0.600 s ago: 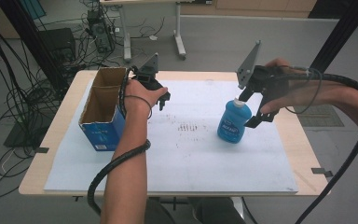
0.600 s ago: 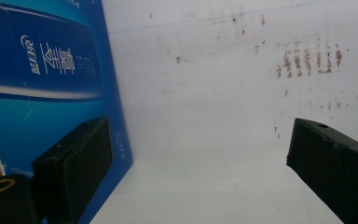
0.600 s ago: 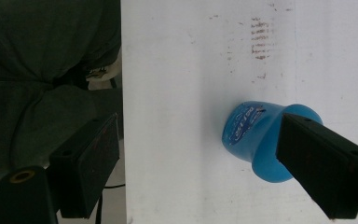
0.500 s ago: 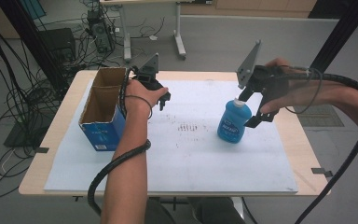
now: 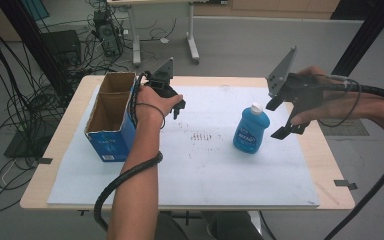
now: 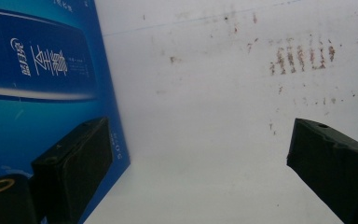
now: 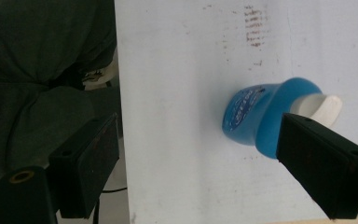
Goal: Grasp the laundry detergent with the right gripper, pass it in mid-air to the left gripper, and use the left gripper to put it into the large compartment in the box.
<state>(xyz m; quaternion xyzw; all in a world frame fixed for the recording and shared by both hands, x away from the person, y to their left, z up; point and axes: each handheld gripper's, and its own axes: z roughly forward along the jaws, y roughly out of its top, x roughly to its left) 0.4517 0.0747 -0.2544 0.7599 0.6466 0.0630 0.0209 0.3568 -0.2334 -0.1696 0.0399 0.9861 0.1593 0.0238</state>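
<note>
Bottle (image 5: 250, 131) stands straight up on the white mat (image 5: 205, 165), its white cap (image 5: 256, 107) on top and its long side running up and down. It sits just beside the right gripper (image 5: 278, 119), whose jaws are apart with nothing between them. The left gripper (image 5: 177, 107) is far from the bottle, next to the blue box (image 5: 111, 117), its jaws wide apart and empty too.
</note>
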